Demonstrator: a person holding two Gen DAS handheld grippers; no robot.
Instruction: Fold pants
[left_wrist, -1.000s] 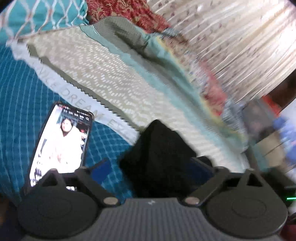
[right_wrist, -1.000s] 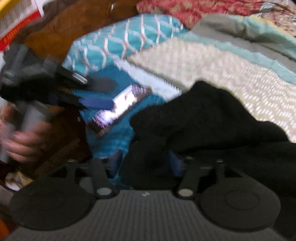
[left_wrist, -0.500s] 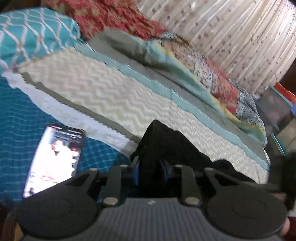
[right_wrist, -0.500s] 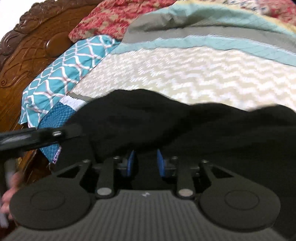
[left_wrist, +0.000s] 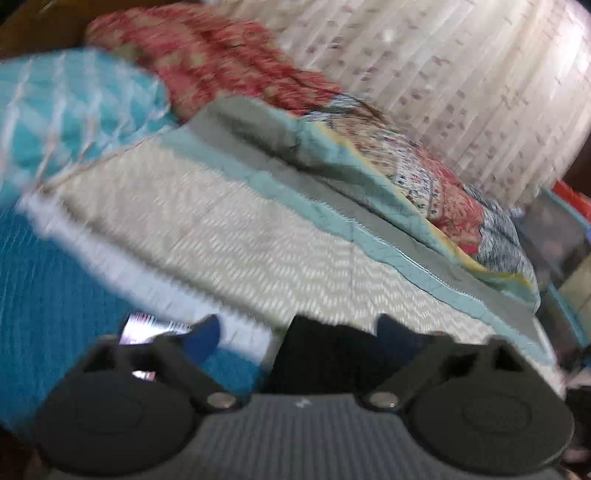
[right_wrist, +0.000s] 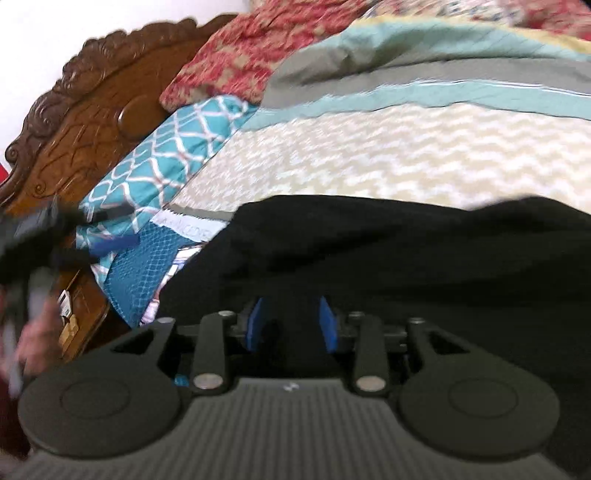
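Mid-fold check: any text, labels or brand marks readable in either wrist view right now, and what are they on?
White band of the bedsheet: printed lettering is there, too blurred to read.
Phone screen: lit, with some content showing, nothing legible; the left gripper's body partly hides it.
Small light mark on the right gripper's grey body: a logo, too small to read.
Black pants: no label or print in view.

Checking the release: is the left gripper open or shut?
Open. The left gripper has its blue fingertips spread wide, with the black pants loose between them.
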